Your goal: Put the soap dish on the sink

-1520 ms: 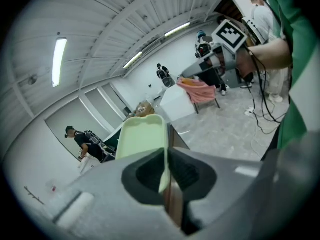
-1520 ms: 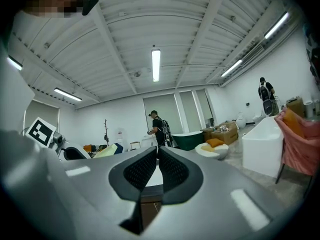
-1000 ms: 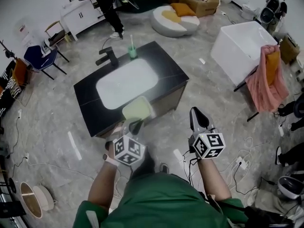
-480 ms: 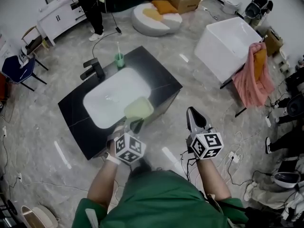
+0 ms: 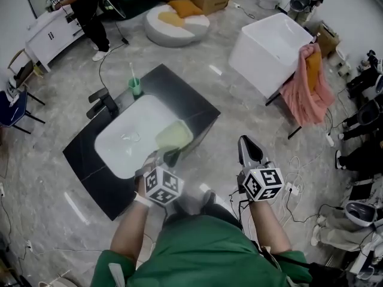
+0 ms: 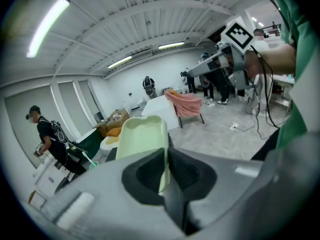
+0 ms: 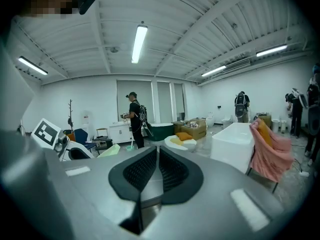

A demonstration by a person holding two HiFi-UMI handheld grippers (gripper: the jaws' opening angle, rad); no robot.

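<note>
**Soap dish in carry, over the near side of the sink, not yet set down**

Left tongs (image 5: 167, 156): clenched on the near rim of the soap dish (image 5: 175, 135). The left gripper view shows the pale green rim pinched edge-on between the two pads (image 6: 176, 170), and the rest of the dish (image 6: 142, 139) stands up and away from the jaws.

Right tongs (image 5: 248, 145): pads together with nothing between them (image 7: 156, 156). They are held off to the right over the floor, well apart from the dish.

Position: in the head view the dish is in the air and overlaps the near right end of the white sink (image 5: 128, 136). That end is close to the front edge of the black bench (image 5: 191, 103). Its height above the bench top cannot be judged. The faucet (image 5: 102, 103) and the green cup (image 5: 136, 87) stand along the far edge, clear of the dish.

Progress (judgement): the grasp and most of the carry are done. Still to do are choosing a bare spot on the bench rim beside the basin, lowering the dish flat and releasing it.

Change from the earlier frames: the bench has slid down and to the left in the head view, so the person has closed in on it. One second ago the dish showed over the front edge of the bench — now it shows over the end of the basin. Both tongs keep their places in the view, and the grip on the dish is unchanged.
</note>
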